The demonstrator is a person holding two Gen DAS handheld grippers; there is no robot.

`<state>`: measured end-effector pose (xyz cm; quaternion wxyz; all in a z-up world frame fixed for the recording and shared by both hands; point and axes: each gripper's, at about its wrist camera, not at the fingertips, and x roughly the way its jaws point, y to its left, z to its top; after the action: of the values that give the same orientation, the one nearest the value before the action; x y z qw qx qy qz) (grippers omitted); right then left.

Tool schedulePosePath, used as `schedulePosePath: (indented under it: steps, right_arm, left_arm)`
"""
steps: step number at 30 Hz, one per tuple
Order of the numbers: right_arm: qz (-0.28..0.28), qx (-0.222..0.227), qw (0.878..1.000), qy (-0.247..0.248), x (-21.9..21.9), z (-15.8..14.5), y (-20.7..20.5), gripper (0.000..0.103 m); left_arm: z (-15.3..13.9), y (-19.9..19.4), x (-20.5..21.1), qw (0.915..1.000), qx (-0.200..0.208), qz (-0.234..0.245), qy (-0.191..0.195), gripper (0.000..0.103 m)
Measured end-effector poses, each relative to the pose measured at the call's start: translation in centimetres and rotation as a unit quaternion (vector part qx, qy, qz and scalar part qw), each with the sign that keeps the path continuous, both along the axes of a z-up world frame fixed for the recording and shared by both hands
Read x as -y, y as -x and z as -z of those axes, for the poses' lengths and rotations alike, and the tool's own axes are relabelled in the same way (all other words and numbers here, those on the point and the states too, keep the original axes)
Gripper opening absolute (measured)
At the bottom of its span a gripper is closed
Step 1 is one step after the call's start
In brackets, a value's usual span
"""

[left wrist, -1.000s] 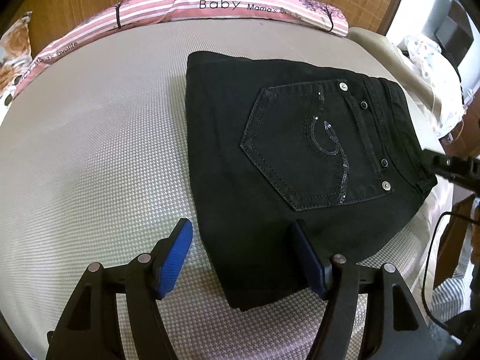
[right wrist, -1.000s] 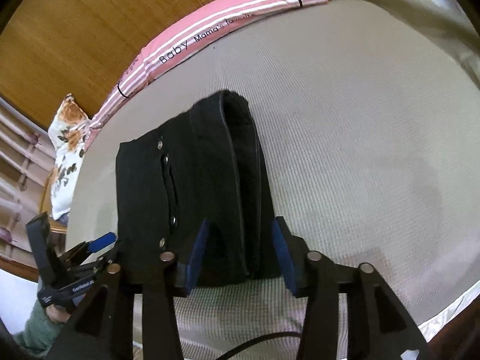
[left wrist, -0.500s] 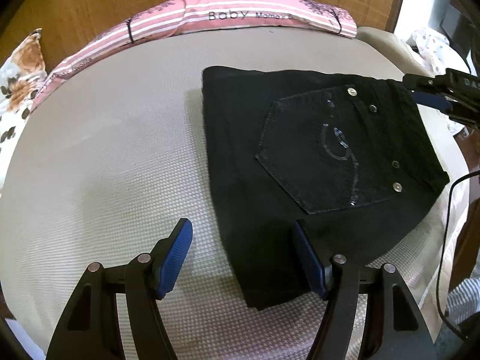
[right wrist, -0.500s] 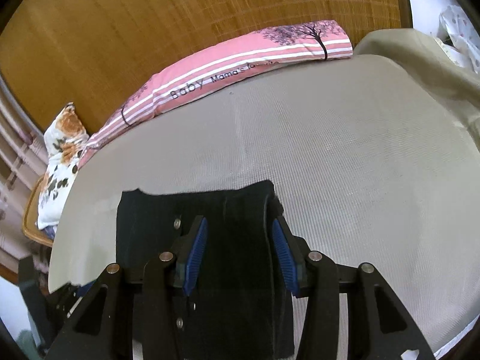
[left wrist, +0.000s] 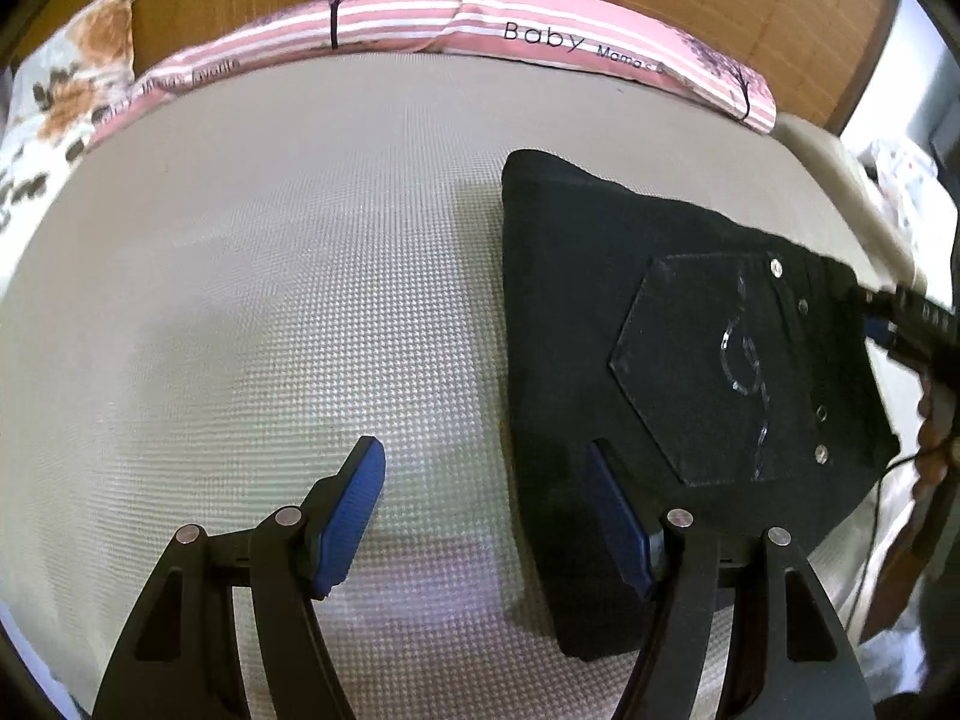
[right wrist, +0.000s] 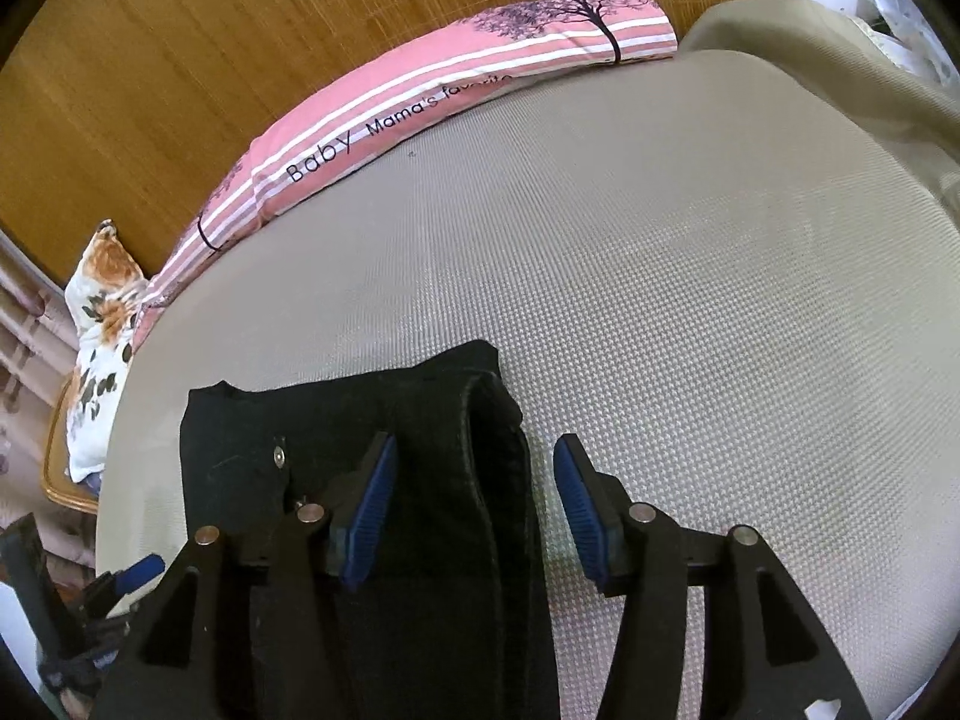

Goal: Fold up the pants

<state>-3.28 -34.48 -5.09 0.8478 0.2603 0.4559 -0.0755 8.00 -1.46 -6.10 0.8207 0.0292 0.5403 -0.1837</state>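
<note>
Closest to the cameras: the left tongs (left wrist: 486, 516) are spread wide with nothing pinched, the left blue pad hanging over bare mattress and the right pad over the near left edge of the pants. The right tongs (right wrist: 474, 510) are opening, with the thick folded waistband edge of the pants sitting between the pads but not squeezed, as far as I can see.

The black pants (left wrist: 678, 372) lie folded into a compact bundle on the mattress (left wrist: 270, 300), back pocket up, with a sparkly swirl stitched on the pocket and a few metal rivets showing. From the left wrist view they sit on the right side of the bed, and the right tongs poke in at their far right edge.

The mattress itself has a greyish-beige cover with a fine waffle-like weave, flat and mostly bare. Further back, a long pink striped pillow (left wrist: 480, 30) printed with "Baby" and a tree runs along the head of the bed. A floral cushion (left wrist: 66, 84) in orange and white sits at its left end. Behind all that is a woven bamboo-looking wall panel (right wrist: 210, 60). Off the right side there's a beige blanket (right wrist: 840, 60).
</note>
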Motion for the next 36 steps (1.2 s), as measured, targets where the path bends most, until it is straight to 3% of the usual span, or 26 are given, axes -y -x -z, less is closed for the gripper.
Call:
schedulePosePath:
  steps: [5, 15, 20, 23, 30, 33, 36]
  right_arm:
    - [0.001, -0.005, 1.000, -0.026, 0.2, 0.7, 1.1, 0.054]
    - [-0.031, -0.027, 0.998, -0.046, -0.6, 1.9, 3.0, 0.054]
    - [-0.043, -0.027, 0.994, -0.100, 0.1, 2.6, 4.0, 0.055]
    - [-0.071, -0.024, 0.985, -0.155, 0.7, 3.3, 4.5, 0.055]
    - [-0.096, -0.002, 0.964, -0.248, 2.6, 4.9, 4.6, 0.053]
    - [-0.088, 0.006, 0.952, -0.293, 3.4, 6.0, 3.8, 0.045]
    - [-0.105, 0.006, 0.948, -0.301, 3.2, 6.3, 2.5, 0.040]
  left_arm:
    - [0.7, -0.3, 0.0, 0.9991, -0.030, -0.001, 0.031, 0.069]
    - [1.6, -0.7, 0.6, 0.9965, -0.060, 0.016, 0.056, 0.069]
    - [1.6, -0.9, 0.9, 0.9938, -0.074, 0.032, 0.076, 0.069]
    - [1.6, -1.4, 0.9, 0.9905, -0.089, 0.045, 0.095, 0.069]
    - [2.4, -3.2, 0.1, 0.9671, -0.161, 0.031, 0.194, 0.069]
    - [2.6, -3.9, -0.1, 0.9607, -0.168, 0.029, 0.219, 0.074]
    - [2.8, -4.7, 0.1, 0.9548, -0.171, 0.034, 0.240, 0.076]
